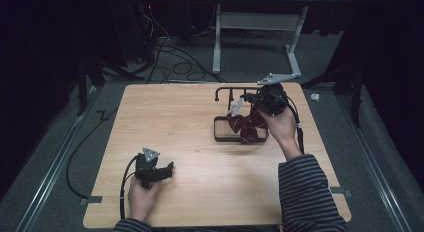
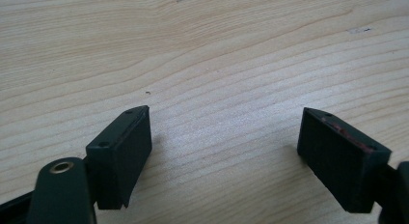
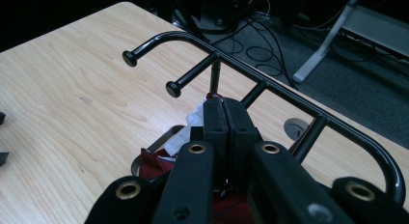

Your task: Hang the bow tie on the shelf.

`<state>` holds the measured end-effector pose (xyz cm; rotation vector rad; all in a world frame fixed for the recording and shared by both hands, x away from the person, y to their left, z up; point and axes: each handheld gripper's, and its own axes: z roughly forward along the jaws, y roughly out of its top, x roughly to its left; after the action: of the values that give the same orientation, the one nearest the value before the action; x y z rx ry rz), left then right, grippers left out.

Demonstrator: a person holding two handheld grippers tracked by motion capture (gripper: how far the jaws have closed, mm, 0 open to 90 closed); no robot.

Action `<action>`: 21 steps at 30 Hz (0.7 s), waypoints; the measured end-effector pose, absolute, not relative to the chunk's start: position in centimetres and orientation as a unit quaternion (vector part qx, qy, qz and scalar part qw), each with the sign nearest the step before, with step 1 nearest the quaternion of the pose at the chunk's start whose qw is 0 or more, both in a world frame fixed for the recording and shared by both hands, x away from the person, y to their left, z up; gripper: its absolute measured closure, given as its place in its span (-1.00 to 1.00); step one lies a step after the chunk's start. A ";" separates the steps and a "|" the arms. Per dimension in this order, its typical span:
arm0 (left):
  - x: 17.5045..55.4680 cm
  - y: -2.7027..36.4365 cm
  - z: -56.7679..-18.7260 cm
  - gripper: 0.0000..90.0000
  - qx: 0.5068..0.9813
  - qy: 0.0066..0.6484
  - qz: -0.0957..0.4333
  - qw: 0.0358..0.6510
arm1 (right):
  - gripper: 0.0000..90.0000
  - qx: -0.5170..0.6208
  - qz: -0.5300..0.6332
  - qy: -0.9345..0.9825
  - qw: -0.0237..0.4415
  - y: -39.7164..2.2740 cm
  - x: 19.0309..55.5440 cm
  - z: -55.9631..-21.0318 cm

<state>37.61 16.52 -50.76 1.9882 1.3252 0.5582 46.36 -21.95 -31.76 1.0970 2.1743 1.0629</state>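
Black pads of the right gripper (image 3: pixel 224 120) are clenched on a dark red cloth (image 1: pixel 247 126) at frame centre-right, lifting it toward the rack (image 3: pixel 270 84) pegs, likely to hang; left gripper (image 2: pixel 224 151) idles released over the desk (image 2: pixel 202 50).

Bright wooden table (image 1: pixel 190 142) lit from above, dark room around it.

In the high view the light falls on the tabletop alone; beyond the far edge past the right gripper (image 1: pixel 250 99) the floor is dim grey, and both side margins sink into near black. The picture is soft and grainy, with fine detail lost in the dark red cloth (image 1: pixel 247 126) under that gripper. In the left gripper view the wood grain is sharp and evenly lit, each black jaw casting a short soft shadow beside itself. In the right gripper view the near jaws are slightly blurred, the black rack (image 3: pixel 270 84) just beyond them carries thin glare lines, and the background is dark.
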 end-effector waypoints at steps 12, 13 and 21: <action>37.6 16.5 -50.8 -0.55 0.763 0.508 0.214 0.337 | 1.00 0.410 0.380 0.792 0.244 -21.9 47.3 -31.9; 37.6 16.5 -50.8 -0.55 0.763 0.508 0.214 0.337 | 1.00 0.412 0.381 0.791 0.243 -22.0 47.5 -31.9; 37.6 16.5 -50.8 -0.55 0.763 0.509 0.214 0.337 | 1.00 0.414 0.383 0.788 0.247 -21.8 48.0 -31.7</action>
<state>37.61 16.52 -50.76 1.9875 1.3256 0.5582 48.03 -21.80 -31.67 1.1283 2.1500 1.0434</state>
